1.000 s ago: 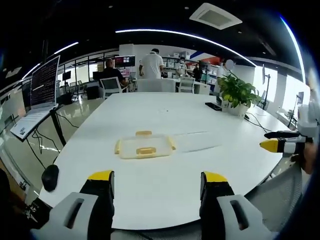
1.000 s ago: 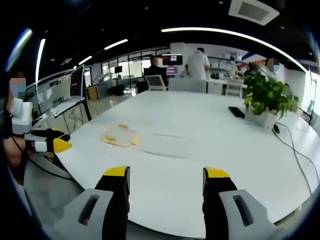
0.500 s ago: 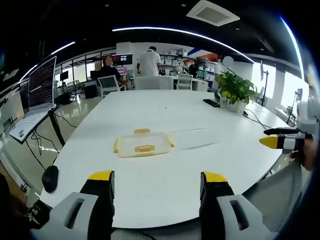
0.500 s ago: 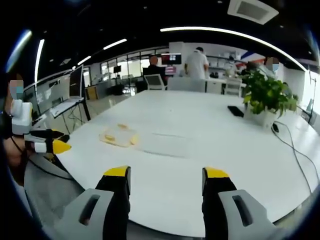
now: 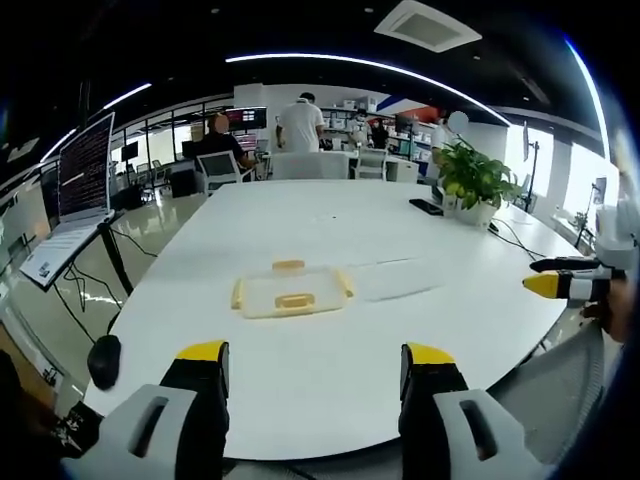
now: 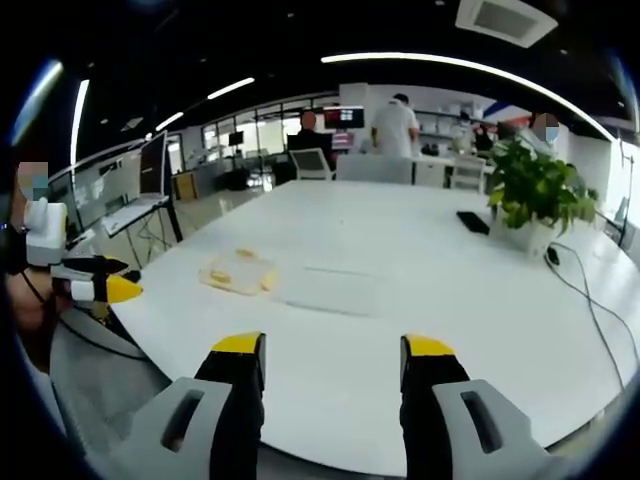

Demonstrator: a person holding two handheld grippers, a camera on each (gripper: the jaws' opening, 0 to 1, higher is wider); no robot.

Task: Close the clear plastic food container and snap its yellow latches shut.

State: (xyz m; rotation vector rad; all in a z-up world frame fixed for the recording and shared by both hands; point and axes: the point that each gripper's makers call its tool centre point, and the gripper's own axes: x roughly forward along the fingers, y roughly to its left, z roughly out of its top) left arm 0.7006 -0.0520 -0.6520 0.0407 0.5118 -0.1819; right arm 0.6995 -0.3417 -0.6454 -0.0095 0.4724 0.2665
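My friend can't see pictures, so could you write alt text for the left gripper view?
A clear plastic container with yellow latches sits on a large white table, its clear lid lying beside it. The left gripper is open in front, empty; a potted plant stands farther back.

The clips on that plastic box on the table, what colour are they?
Yellow. The clips on the clear box show best in the left gripper view.

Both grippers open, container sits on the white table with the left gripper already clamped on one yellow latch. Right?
Not quite. The left gripper is open and holds nothing; in the left gripper view it is short of the container, whose yellow latches are untouched. The rest stands: right gripper open, container on the white table.
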